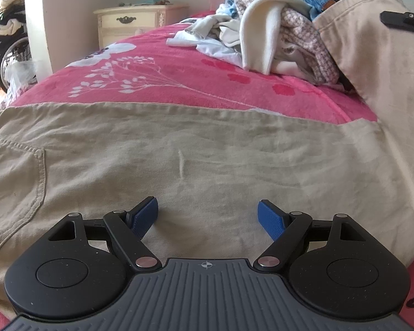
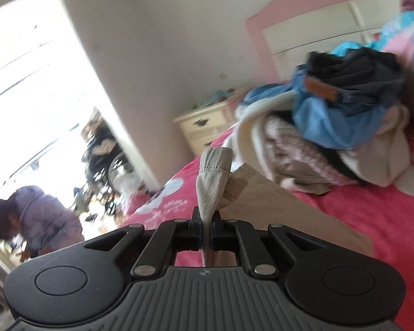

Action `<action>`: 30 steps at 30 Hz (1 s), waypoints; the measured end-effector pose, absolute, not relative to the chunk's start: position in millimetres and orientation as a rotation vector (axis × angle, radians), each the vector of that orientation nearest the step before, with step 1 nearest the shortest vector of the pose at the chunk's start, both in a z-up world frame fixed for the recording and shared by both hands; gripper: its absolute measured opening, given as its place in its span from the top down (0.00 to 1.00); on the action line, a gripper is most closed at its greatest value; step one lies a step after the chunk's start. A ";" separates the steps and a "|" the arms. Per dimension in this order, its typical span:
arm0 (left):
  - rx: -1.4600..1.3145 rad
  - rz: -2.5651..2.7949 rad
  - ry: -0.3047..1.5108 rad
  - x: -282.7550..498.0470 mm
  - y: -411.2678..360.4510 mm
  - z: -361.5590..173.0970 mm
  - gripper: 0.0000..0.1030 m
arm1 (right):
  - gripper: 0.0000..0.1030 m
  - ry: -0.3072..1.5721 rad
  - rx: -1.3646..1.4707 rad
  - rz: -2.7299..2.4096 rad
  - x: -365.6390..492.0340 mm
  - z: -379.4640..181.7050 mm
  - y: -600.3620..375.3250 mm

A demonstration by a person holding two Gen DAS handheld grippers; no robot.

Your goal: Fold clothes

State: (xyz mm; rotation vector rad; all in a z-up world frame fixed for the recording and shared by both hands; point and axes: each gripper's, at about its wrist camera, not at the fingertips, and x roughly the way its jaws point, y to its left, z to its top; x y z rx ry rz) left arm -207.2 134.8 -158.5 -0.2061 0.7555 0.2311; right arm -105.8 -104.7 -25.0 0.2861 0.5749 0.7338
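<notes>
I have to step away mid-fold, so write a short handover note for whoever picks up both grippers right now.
Left gripper: open, holding nothing, over the flat part of the beige trousers on the pink blanket.
Right gripper: shut on the trousers' leg end, lifted off the bed.
Done: trousers laid out, one end picked up.
Left: finish this fold, then the unfolded clothes pile near the headboard.
</notes>
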 end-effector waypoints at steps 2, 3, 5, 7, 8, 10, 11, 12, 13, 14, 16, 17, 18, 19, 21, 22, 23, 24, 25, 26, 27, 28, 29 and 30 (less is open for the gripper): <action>-0.226 0.240 0.735 -210.5 138.5 -152.6 0.22 | 0.94 0.612 0.233 0.803 -102.6 -21.1 -87.5; -0.232 0.247 0.722 -212.6 140.6 -149.3 0.22 | 0.94 0.635 0.207 0.838 -100.9 -19.3 -78.6; -0.243 0.267 0.695 -217.7 145.7 -143.6 0.22 | 0.94 0.684 0.163 0.895 -99.0 -16.9 -60.3; -0.264 0.289 0.680 -222.6 153.1 -141.6 0.22 | 0.94 0.734 0.121 0.946 -98.4 -16.5 -40.6; -0.274 0.303 0.676 -224.9 157.1 -141.6 0.22 | 0.95 0.759 0.100 0.971 -98.9 -17.0 -30.2; -0.291 0.338 0.672 -229.7 165.3 -143.3 0.22 | 0.94 0.803 0.042 1.025 -104.0 -18.1 -7.4; -0.299 0.356 0.669 -232.2 169.7 -144.1 0.22 | 0.94 0.816 0.013 1.051 -107.3 -18.4 3.0; -0.308 0.374 0.666 -234.8 174.2 -144.9 0.22 | 0.95 0.821 -0.020 1.076 -111.2 -18.6 14.0; -0.319 0.393 0.660 -237.8 179.1 -144.9 0.22 | 0.95 0.826 -0.054 1.101 -115.0 -18.7 25.1; -0.332 0.412 0.651 -241.2 185.1 -143.6 0.22 | 0.95 0.828 -0.083 1.125 -119.0 -18.7 36.0; -0.345 0.456 0.629 -249.8 197.2 -140.3 0.22 | 0.95 0.816 -0.104 1.159 -128.6 -17.8 56.1; -0.350 0.479 0.618 -254.6 203.6 -138.7 0.22 | 0.95 0.805 -0.097 1.172 -132.3 -18.6 64.7; -0.356 0.502 0.609 -259.5 210.7 -137.4 0.22 | 0.95 0.794 -0.083 1.179 -135.7 -20.0 73.4; -0.362 0.526 0.603 -264.5 217.5 -135.7 0.22 | 0.95 0.786 -0.066 1.181 -137.7 -22.4 80.7; -0.375 0.586 0.596 -276.3 233.3 -132.7 0.23 | 0.95 0.774 -0.023 1.169 -141.7 -29.5 94.0; -0.382 0.613 0.596 -282.0 240.9 -131.5 0.23 | 0.95 0.775 0.007 1.159 -142.3 -33.9 100.0; -0.390 0.638 0.593 -287.8 248.2 -130.0 0.24 | 0.95 0.776 0.036 1.146 -144.5 -38.3 105.5; -0.399 0.660 0.589 -293.9 255.2 -128.1 0.24 | 0.95 0.773 0.056 1.135 -144.9 -41.5 110.3; -0.408 0.674 0.586 -299.5 261.7 -126.5 0.24 | 0.95 0.767 0.068 1.128 -145.7 -44.0 115.4; -0.417 0.687 0.587 -305.2 268.0 -124.9 0.24 | 0.95 0.756 0.075 1.125 -148.2 -46.1 122.2; -0.426 0.704 0.589 -310.2 273.7 -123.8 0.24 | 0.95 0.743 0.079 1.123 -151.1 -47.8 129.1; -0.435 0.713 0.592 -314.0 278.0 -123.4 0.25 | 0.95 0.722 0.072 1.126 -154.4 -48.3 136.4; -0.448 0.711 0.597 -318.0 282.1 -123.6 0.26 | 0.95 0.697 0.056 1.138 -156.0 -48.1 144.9; -0.460 0.700 0.604 -321.1 285.7 -124.5 0.27 | 0.95 0.671 0.041 1.150 -157.6 -47.9 153.5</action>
